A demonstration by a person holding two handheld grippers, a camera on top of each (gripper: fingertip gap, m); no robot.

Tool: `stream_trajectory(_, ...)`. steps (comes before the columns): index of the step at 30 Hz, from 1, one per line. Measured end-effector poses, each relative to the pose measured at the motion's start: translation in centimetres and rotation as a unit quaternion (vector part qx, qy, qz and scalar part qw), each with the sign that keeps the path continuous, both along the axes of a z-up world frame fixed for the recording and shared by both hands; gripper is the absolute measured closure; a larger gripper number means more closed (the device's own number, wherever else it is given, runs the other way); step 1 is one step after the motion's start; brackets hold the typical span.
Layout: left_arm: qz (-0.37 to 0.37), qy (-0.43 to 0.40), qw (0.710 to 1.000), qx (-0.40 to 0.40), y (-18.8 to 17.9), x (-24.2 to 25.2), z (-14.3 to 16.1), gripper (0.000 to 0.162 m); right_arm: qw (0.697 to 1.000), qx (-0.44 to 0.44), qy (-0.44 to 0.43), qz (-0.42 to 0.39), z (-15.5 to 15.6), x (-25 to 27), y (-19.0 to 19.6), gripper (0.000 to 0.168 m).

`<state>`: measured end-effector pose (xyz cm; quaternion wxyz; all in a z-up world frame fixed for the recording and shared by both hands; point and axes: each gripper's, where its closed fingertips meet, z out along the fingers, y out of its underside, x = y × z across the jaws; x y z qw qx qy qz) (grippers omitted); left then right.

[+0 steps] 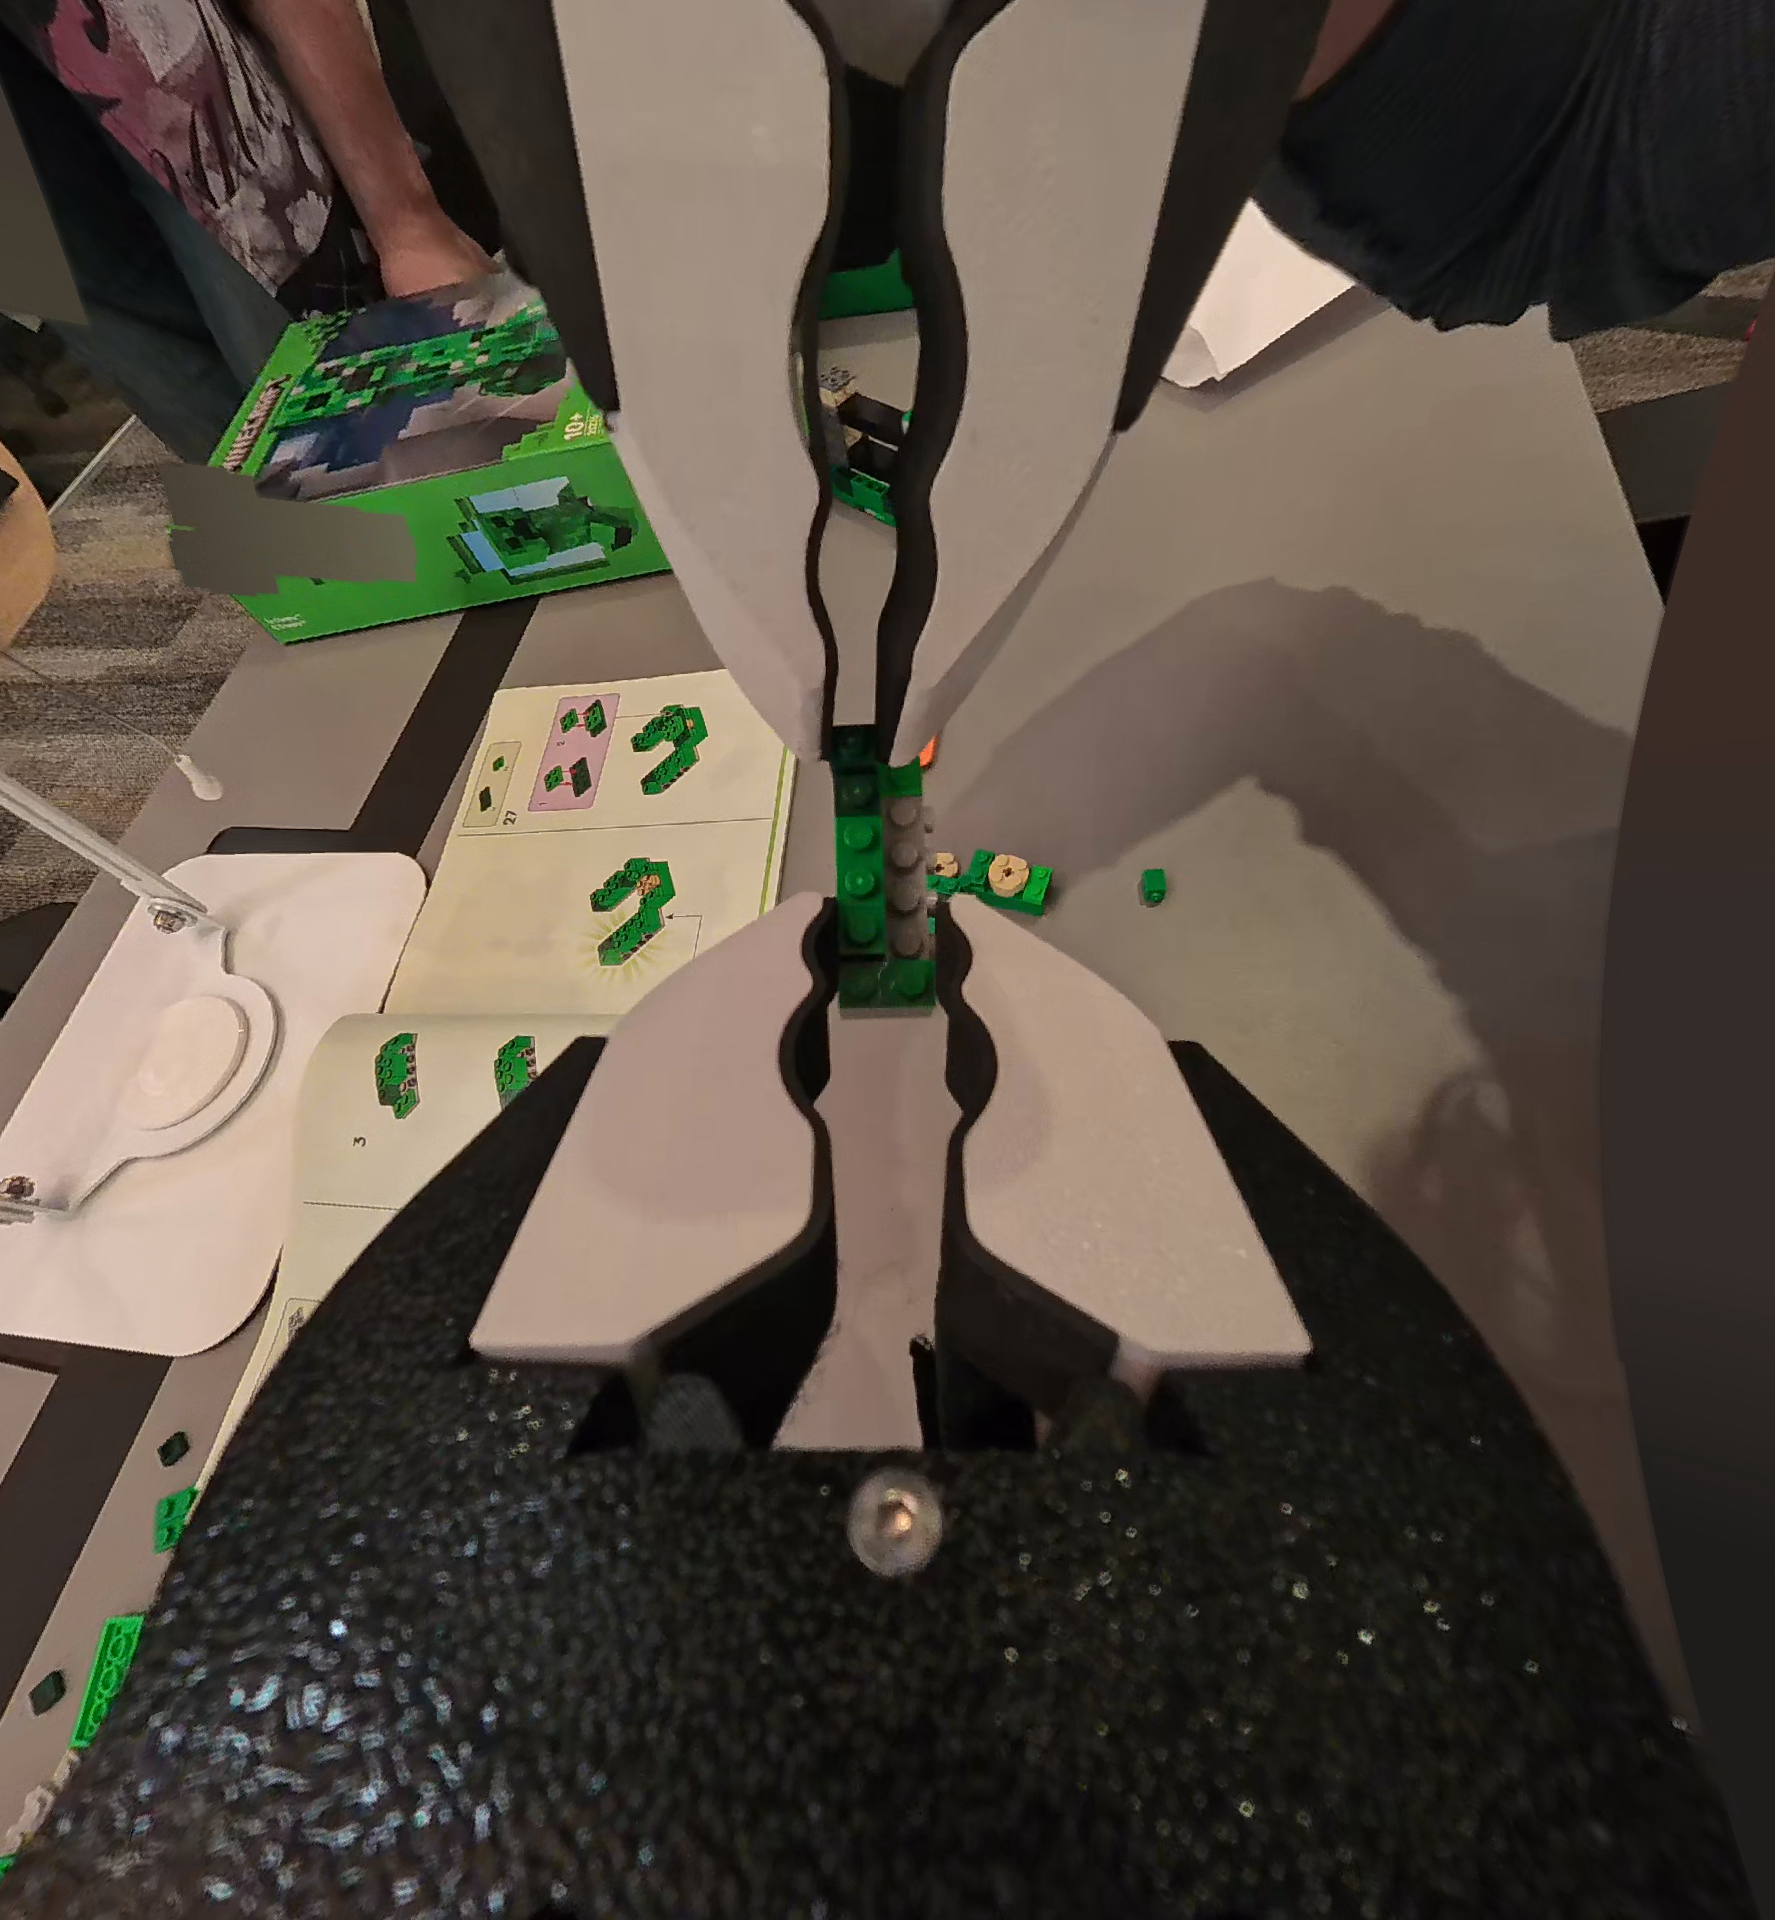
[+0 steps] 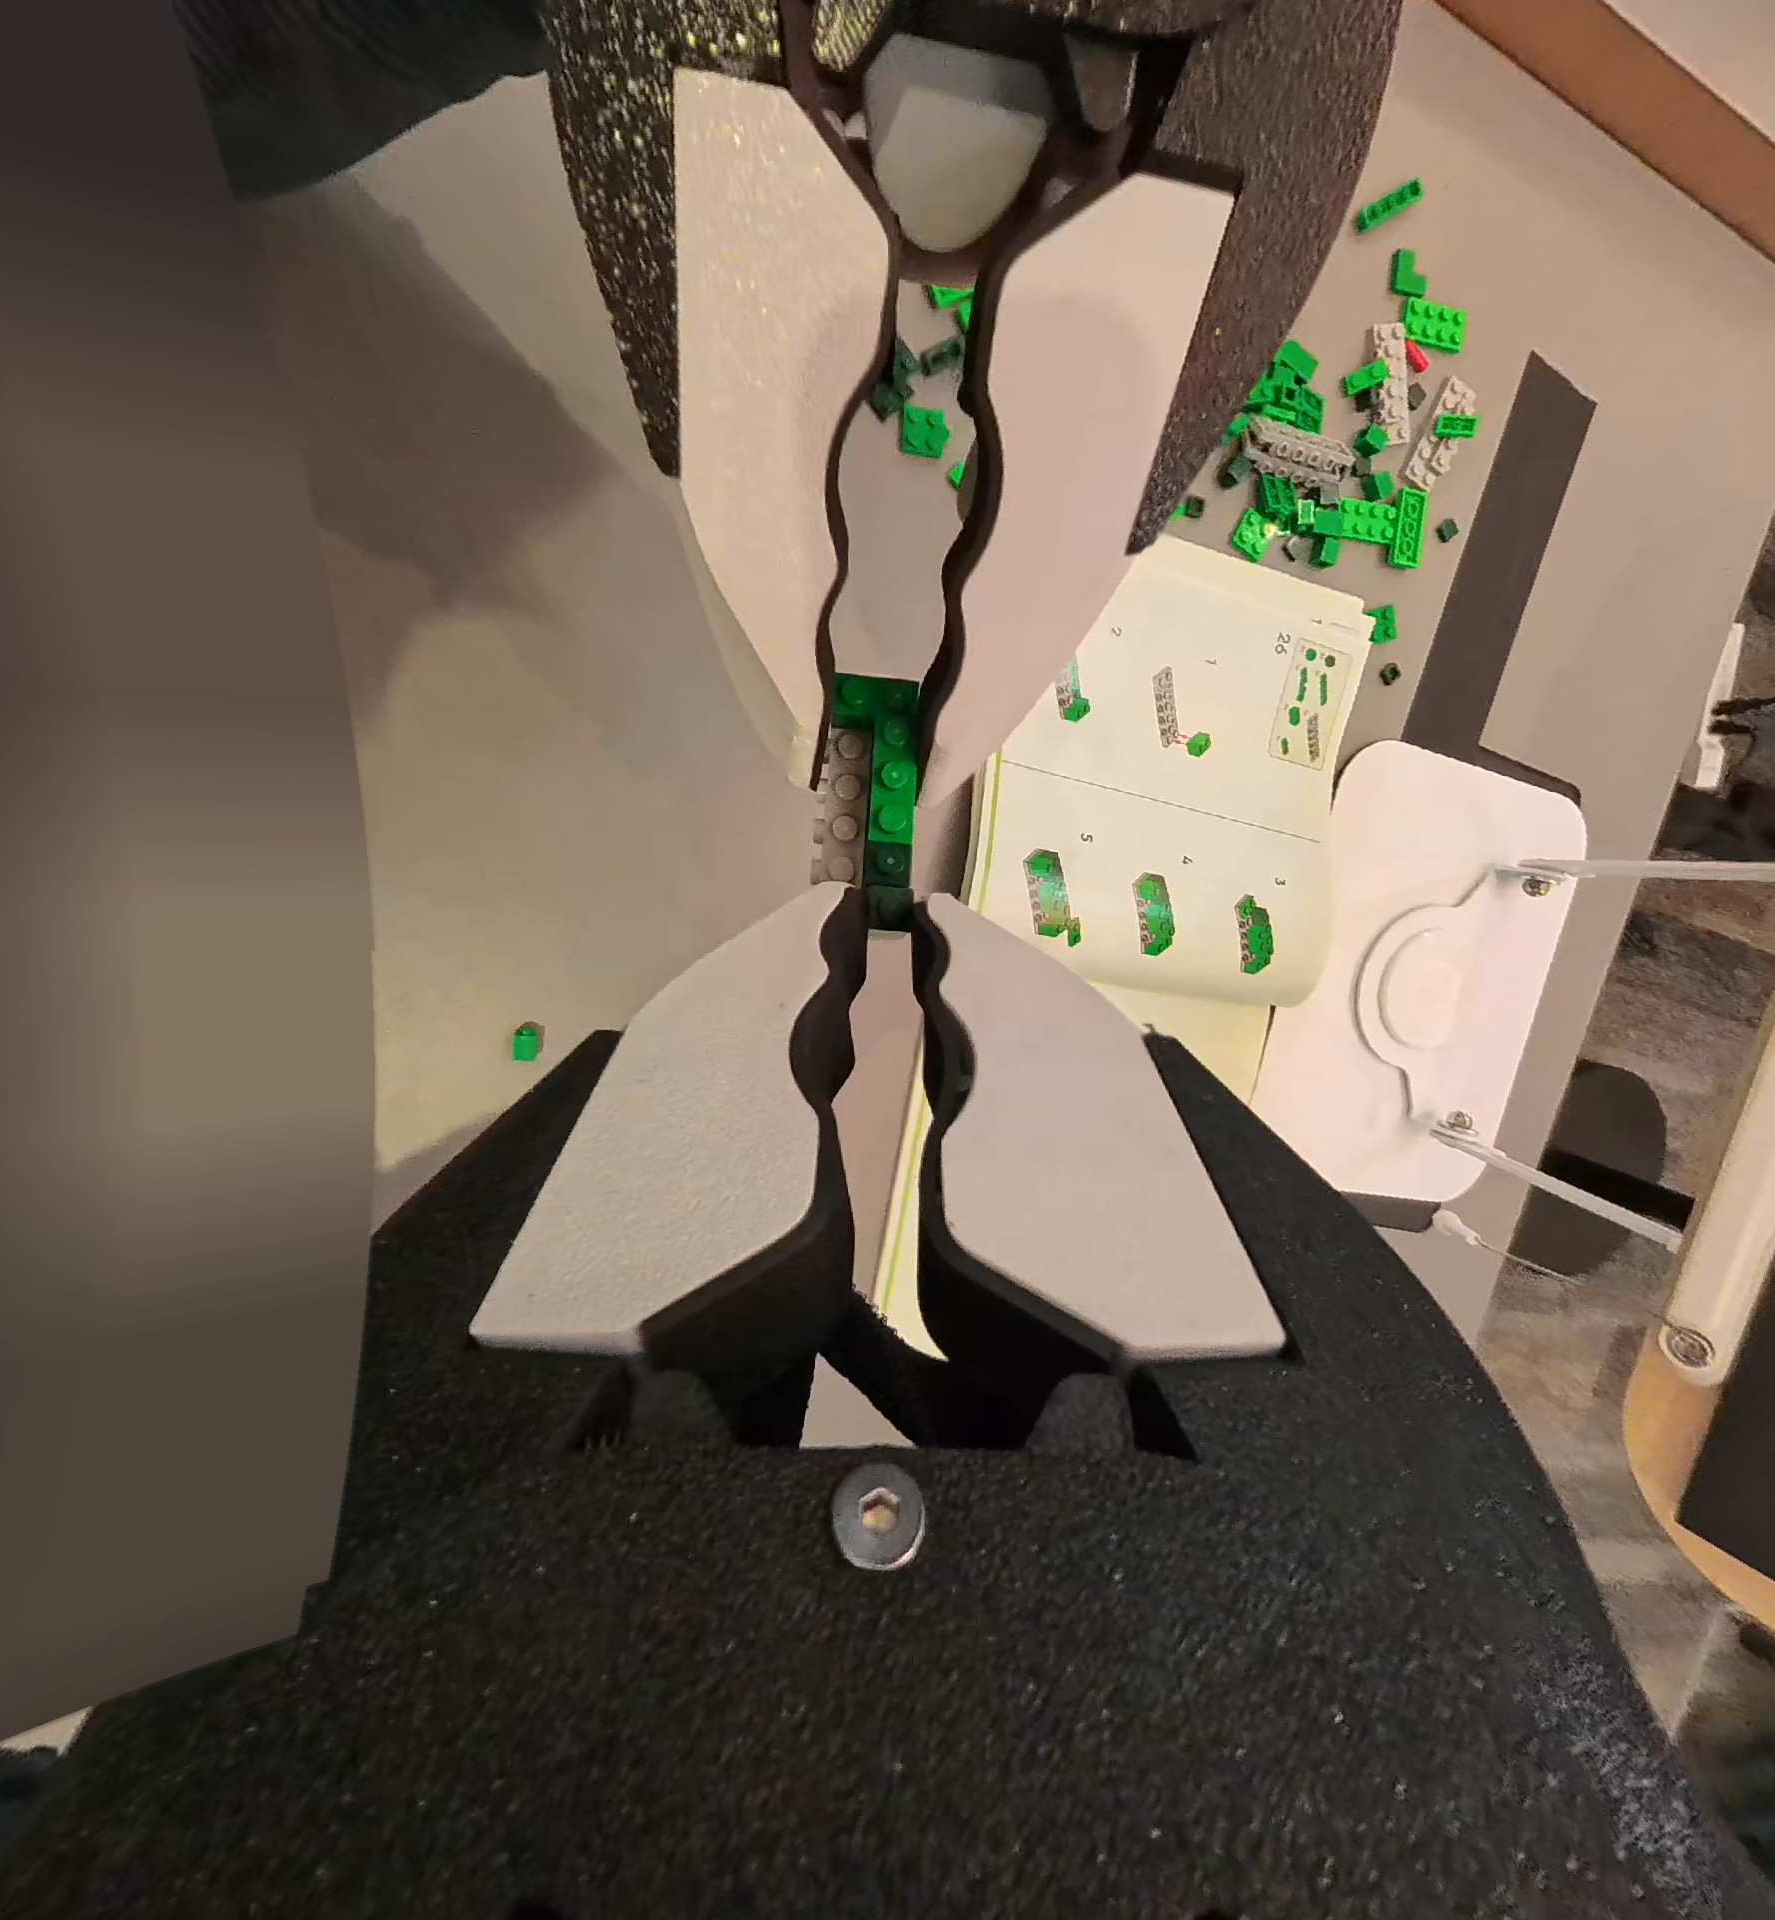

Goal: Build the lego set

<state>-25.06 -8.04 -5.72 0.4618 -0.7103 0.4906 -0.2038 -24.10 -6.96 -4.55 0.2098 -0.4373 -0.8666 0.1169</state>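
The grey counter carries everything, with the green lego box at its far side showing only in the left wrist view. The open instruction booklet lies flat beside the work, presumably so the steps can be read. Only the right wrist view shows the pile of loose bricks. Both grippers meet nose to nose: the left gripper and the right gripper each have their jaws narrowed onto opposite ends of the small green and grey brick assembly, held above the counter, probably to steady it while pressing pieces together. A single green stud sits apart.
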Motion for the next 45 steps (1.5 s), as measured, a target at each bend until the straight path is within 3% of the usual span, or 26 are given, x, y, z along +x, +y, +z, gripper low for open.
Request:
stream_trajectory(34, -0.006, -0.011, 1.000, -0.001, -0.25, -0.02, 0.25, 0.145, 0.999, 0.037, -0.015, 0.010, 0.24, -0.04, -0.26, 0.160)
stream_trajectory(42, -0.006, -0.015, 1.000, 0.000, -0.31, -0.10, 0.40, 0.145, 0.999, 0.039, -0.018, 0.011, 0.21, 0.01, -0.36, 0.156)
stream_trajectory(45, -0.003, -0.019, 1.000, 0.001, -0.25, -0.24, 0.50, 0.145, 0.999, 0.049, -0.006, 0.000, 0.53, 0.03, -0.01, 0.146)
